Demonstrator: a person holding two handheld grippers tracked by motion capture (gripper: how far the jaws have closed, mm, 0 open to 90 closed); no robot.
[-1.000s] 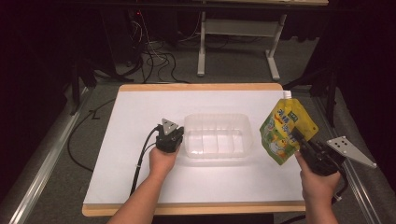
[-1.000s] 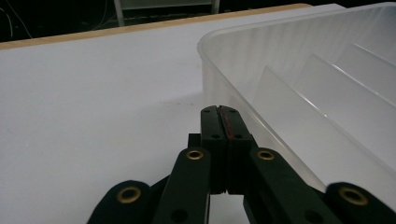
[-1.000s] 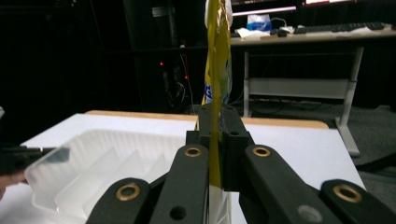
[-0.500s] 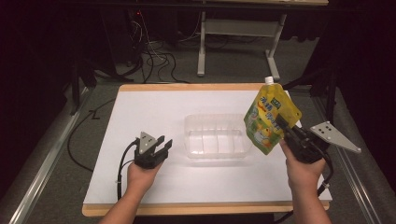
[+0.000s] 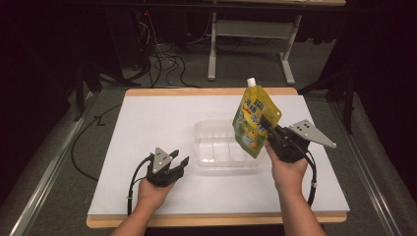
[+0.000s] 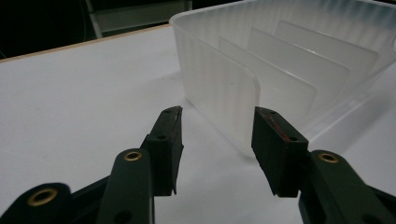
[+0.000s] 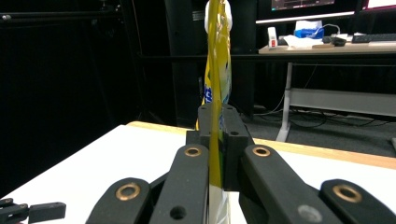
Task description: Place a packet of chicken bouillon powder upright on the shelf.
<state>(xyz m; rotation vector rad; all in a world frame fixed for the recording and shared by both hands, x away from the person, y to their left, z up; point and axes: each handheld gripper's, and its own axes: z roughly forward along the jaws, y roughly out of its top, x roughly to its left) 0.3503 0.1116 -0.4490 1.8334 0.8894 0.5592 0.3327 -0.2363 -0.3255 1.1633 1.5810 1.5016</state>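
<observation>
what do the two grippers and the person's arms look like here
Both grippers are black, each with two flat rectangular jaws on hinged links fastened by brass-coloured rivets. The left gripper and right gripper each carry a grey three-cornered plate on top, dotted with small holes, and trail a black cable. The person's forearms are bare, with no sleeves or gloves in sight.

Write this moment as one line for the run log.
right gripper: shut on yellow pouch, held above clear container | left gripper: open, near container corner | pouch not in container
</observation>
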